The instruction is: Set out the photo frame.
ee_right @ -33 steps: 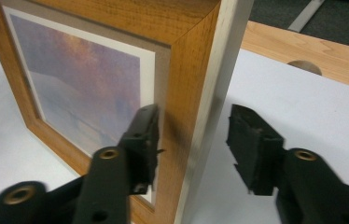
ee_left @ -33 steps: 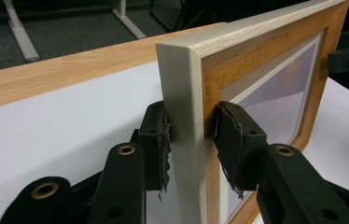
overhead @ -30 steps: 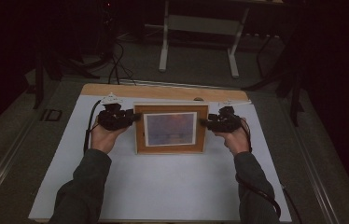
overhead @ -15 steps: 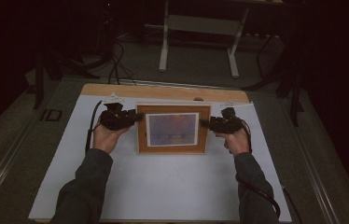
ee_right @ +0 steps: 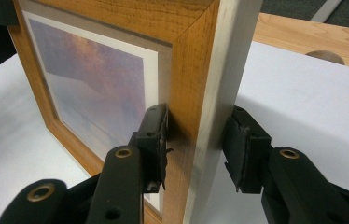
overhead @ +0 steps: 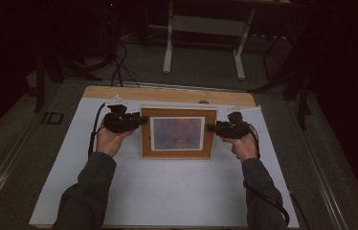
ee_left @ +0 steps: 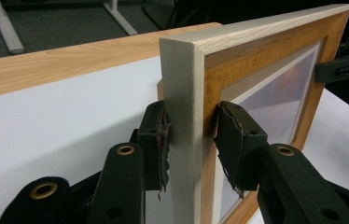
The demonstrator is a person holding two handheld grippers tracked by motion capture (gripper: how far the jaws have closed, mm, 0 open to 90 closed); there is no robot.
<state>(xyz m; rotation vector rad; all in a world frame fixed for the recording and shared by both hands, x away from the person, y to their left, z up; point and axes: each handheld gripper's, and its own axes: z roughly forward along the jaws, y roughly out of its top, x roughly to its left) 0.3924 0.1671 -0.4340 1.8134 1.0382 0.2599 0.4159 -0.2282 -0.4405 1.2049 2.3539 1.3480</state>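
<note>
Our left tool (overhead: 141,120) grips the left side rail of the picture frame (overhead: 177,133), one pad on the front face and one behind. The frame stands upright between the two tools, on the white surface (overhead: 167,191). On its right rail, our right tool (overhead: 214,127) has just been closing; its front pad touches the wood, but the rear pad seems just clear. We judge that lifting now could let the right side slip and the frame twist or topple.
</note>
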